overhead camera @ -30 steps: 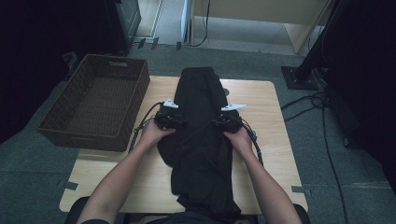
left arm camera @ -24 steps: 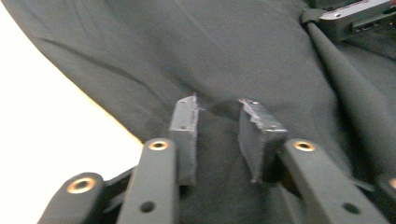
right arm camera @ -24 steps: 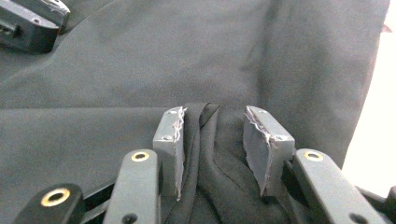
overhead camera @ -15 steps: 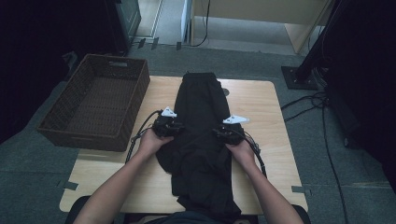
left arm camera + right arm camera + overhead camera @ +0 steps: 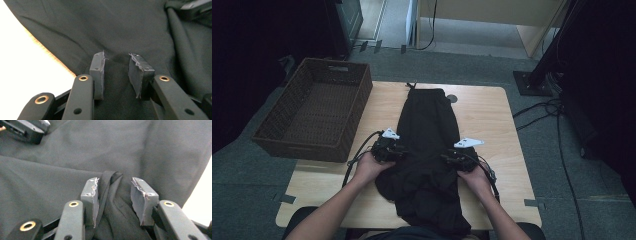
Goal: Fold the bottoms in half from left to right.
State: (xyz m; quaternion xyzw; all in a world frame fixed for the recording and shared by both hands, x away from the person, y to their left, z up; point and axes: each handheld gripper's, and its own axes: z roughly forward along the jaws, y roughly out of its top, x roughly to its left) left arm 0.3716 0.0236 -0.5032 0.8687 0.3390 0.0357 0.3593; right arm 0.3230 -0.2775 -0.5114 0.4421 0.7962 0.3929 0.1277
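Black trousers (image 5: pixel 428 145) lie lengthwise down the table (image 5: pixel 492 120) right of the wicker basket (image 5: pixel 314 115), smooth above, rumpled below. Left tongs (image 5: pixel 116 66), just reopening, straddle flat cloth; right tongs (image 5: pixel 113 192), part-open, straddle a bunched fold.

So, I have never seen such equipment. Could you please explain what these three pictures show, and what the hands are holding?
A person sits at a wooden table and holds a hand-operated tool in each hand: the left gripper and the right gripper. Each has two black jaws.

The wide picture comes from a camera above the table. The two close pictures come from small cameras riding on the grippers, looking along their jaws.

A pair of black trousers lies lengthwise on the table, its near part bunched up. A brown wicker basket stands at the left.

Both grippers are at the trousers' sides. In the close pictures, cloth lies between each gripper's pads, with a fold against the right gripper's pad, but the pads stand apart, so a firm grip is uncertain.
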